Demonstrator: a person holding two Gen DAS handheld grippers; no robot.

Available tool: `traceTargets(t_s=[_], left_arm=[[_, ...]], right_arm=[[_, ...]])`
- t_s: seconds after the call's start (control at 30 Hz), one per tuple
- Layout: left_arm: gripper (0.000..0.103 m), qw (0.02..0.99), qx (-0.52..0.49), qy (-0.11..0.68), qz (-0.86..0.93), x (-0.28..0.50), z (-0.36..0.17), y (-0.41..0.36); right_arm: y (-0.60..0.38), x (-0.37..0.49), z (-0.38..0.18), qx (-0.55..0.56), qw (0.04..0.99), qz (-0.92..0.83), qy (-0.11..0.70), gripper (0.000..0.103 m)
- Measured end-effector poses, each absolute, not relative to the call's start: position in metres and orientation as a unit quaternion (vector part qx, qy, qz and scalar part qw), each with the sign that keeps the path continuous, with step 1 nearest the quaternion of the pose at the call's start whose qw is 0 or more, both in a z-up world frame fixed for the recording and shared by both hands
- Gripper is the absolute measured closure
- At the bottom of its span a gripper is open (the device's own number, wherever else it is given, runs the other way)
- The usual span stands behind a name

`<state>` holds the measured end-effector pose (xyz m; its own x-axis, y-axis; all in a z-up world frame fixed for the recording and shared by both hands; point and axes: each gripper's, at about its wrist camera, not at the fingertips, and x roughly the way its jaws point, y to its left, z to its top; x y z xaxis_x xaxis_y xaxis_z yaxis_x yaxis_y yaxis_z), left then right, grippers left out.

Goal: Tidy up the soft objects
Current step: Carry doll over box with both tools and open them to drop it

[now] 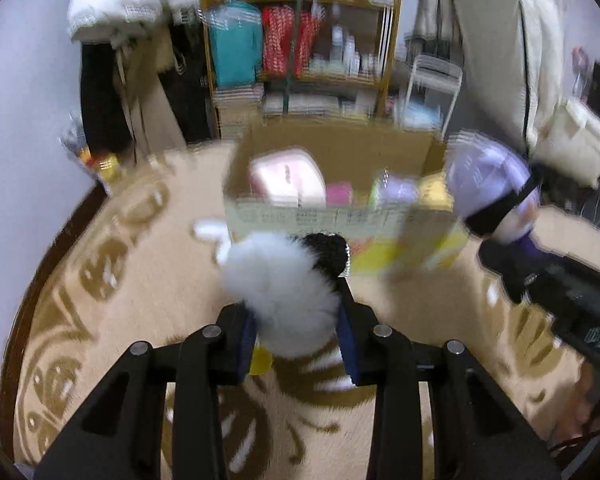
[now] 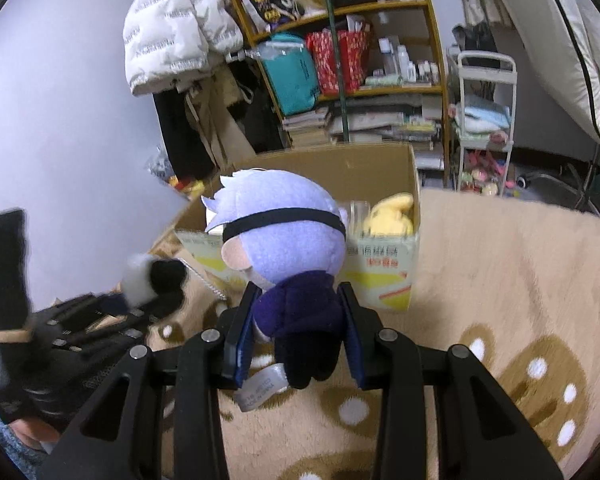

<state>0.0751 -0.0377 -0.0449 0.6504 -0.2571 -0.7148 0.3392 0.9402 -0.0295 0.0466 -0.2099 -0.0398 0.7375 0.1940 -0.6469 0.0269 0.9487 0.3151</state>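
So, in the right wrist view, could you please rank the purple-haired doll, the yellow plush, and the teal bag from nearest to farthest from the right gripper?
1. purple-haired doll: held in the right gripper.
2. yellow plush: in the cardboard box, ahead right.
3. teal bag: on the shelf behind.

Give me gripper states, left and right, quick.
Left gripper: closed on the white and black fluffy toy.
Right gripper: closed on the plush doll with pale purple hair, gripped at its dark body.

Before me: beige patterned carpet [image 2: 500,280], plain pale wall [image 2: 60,120], crowded wooden shelf [image 2: 380,92], white puffy jacket [image 2: 172,28] hanging.
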Motion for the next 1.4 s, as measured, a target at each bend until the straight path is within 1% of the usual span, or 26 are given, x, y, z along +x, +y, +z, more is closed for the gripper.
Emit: traceTargets(t_s=[0.07, 0.17, 0.33, 0.47, 0.77, 0.87, 1.03, 1.23, 1.33, 1.4], left_arm=[[0.069, 0.922, 0.050, 0.345, -0.169, 0.073, -0.024, -0.034], [0.069, 0.934, 0.046, 0.309, -0.173, 0.086, 0.001, -0.033], [0.069, 0.942, 0.045, 0.281, -0.179, 0.100, 0.027, -0.039], [0.069, 0.946, 0.069, 0.265, -0.173, 0.111, 0.035, -0.051], [0.069, 0.940, 0.080, 0.283, -0.171, 0.147, 0.016, -0.068], [0.068, 0.937, 0.071, 0.293, -0.175, 0.155, 0.005, -0.070], [0.068, 0.933, 0.084, 0.300, -0.182, 0.160, -0.015, -0.079], [0.068, 0.921, 0.106, 0.323, -0.190, 0.170, -0.032, -0.091], [0.066, 0.918, 0.100, 0.330, -0.195, 0.175, -0.037, -0.093], [0.065, 0.915, 0.096, 0.337, -0.197, 0.178, -0.041, -0.093]], right_arm=[[-0.213, 0.048, -0.033, 0.154, 0.924, 0.047, 0.348, 0.063], [-0.215, 0.053, -0.024, 0.149, 0.932, 0.047, 0.328, 0.063], [-0.217, 0.070, -0.014, 0.137, 0.940, 0.044, 0.310, 0.063], [-0.217, 0.082, -0.008, 0.117, 0.946, 0.044, 0.299, 0.063], [-0.217, 0.108, -0.010, 0.081, 0.953, 0.042, 0.289, 0.063], [-0.222, 0.114, -0.018, 0.087, 0.951, 0.040, 0.296, 0.062], [-0.229, 0.121, -0.031, 0.095, 0.947, 0.039, 0.304, 0.062], [-0.235, 0.126, -0.048, 0.104, 0.944, 0.043, 0.310, 0.058], [-0.236, 0.129, -0.053, 0.104, 0.943, 0.041, 0.315, 0.054], [-0.238, 0.130, -0.056, 0.108, 0.942, 0.039, 0.317, 0.053]])
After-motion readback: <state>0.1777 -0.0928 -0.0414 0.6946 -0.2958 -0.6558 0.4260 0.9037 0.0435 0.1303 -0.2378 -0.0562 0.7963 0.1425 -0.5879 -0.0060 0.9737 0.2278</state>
